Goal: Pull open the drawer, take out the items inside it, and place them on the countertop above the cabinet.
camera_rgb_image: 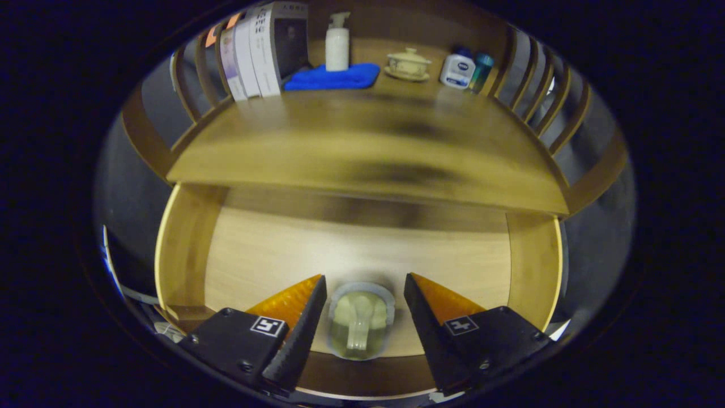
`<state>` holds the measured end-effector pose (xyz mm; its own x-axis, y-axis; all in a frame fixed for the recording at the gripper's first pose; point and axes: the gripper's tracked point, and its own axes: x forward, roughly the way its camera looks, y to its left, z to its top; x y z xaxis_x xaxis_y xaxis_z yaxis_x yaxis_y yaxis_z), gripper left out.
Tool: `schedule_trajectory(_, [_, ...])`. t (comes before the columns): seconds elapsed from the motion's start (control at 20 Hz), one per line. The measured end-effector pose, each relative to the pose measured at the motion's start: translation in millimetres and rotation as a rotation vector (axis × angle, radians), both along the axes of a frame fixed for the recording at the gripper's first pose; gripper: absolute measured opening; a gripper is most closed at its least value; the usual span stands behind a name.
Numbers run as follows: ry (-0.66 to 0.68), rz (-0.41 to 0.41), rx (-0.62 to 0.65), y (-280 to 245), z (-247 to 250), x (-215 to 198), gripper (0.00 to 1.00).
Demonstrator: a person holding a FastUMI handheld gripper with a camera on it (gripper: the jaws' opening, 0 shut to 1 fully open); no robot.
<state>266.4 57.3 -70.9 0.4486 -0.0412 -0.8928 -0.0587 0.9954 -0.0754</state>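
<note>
From my remote seat, I see my gripper spread wide, touching nothing, poised over the pulled-out drawer, where a small pump bottle lies between the fingers, its long axis pointing ahead toward the tabletop above.

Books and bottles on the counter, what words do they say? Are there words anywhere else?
No text here reads clearly enough to quote.
Books: dark print on pale spines, too blurred to read.
Small white bottle: blue label, lettering too small to read.
Claw, open with one finger on each side of the pump bottle in the drawer: square markers with black-and-white patterns, not words.
</note>
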Motion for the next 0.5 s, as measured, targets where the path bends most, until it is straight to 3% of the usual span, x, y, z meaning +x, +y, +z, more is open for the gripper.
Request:
schedule_trajectory(0.25, [0.105, -0.051, -0.005, -4.6, -20.4, -16.3, 0.58])
schedule_trajectory(0.4, [0.155, -0.067, -0.002, -5.6, -32.6, -28.7, 0.54])
schedule_trajectory(0.5, [0.156, -0.079, 0.001, -5.2, -33.6, -28.3, 0.41])
